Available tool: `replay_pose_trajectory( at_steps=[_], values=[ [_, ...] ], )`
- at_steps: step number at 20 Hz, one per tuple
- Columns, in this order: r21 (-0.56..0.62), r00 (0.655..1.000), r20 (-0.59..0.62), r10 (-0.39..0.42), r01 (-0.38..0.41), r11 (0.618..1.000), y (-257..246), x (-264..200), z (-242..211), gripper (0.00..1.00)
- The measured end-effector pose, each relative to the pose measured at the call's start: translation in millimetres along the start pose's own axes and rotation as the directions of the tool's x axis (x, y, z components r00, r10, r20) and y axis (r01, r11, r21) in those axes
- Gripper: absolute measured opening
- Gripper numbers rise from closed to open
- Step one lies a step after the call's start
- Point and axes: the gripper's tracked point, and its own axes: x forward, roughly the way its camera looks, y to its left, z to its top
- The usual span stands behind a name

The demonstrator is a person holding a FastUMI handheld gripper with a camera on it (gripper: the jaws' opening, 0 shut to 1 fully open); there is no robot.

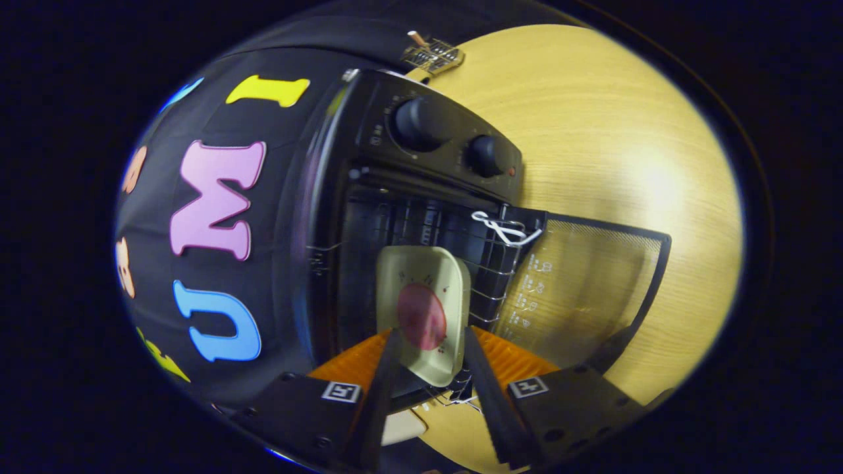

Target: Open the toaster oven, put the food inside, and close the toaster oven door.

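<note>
The black toaster oven (369, 141) stands open on the wooden table (593, 125), seen rolled on its side. Its glass door (586, 283) is folded down flat over the table. A cream square plate (421, 273) carrying a round pink piece of food (421, 317) sits in the oven's mouth, alongside the wire rack (490, 280). My gripper (431, 332) is shut on the plate, one fingertip on each of its two side edges. The plate's near end lies between the fingers.
Two round knobs (421, 124) sit on the oven's control panel beyond the plate. A white cord loop (504, 229) hangs at the door's hinge corner. A small wire clip object (431, 56) lies on the table behind the oven. The booth's cloth wall flanks the oven.
</note>
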Motion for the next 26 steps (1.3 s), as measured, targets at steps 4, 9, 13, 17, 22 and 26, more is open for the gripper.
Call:
replay_pose_trajectory(
  at_steps=[4, 9, 13, 17, 22, 26],
  values=[
    [-0.203, 0.999, -0.005, 0.043, -0.043, 0.978, 4.7, -26.6, 10.2, 0.95],
    [-0.534, 0.999, -0.009, 0.038, -0.037, 0.844, -1.4, -65.0, 17.8, 0.98],
    [-0.774, 1.000, -0.020, 0.017, -0.026, 0.633, -13.4, -94.8, 9.2, 0.99],
    [-0.900, 0.996, -0.061, -0.057, -0.031, 0.435, -39.5, -119.8, -14.1, 0.99],
    [-0.952, 0.975, -0.090, -0.205, -0.023, 0.306, -93.1, -120.4, -44.3, 0.99],
    [-0.951, 0.948, -0.093, -0.304, 0.006, 0.310, -128.5, -107.7, -59.5, 0.99]
  ],
)
